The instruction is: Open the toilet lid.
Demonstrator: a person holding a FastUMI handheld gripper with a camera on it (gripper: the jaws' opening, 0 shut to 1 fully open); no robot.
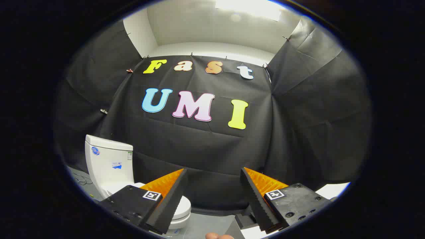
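The glossy white ceramic toilet (113, 172) stands low against the creased black cloth wall (212, 149), its boxy, smooth-sided tank (109, 162) upright and its rounded white lid (181, 207) lying flat and closed over the bowl. The gripper (214, 179) is held above and beside the toilet with its two wedge-shaped fingers spread wide apart, nothing between them but the cloth wall beyond. The fingers' inner faces are ribbed with fine sawtooth ridges, and each finger's blocky base carries a small square printed marker. The toilet lid shows just past the finger nearest the toilet, partly covered by that finger's base. The toilet sits on a smooth grey floor (206, 225).
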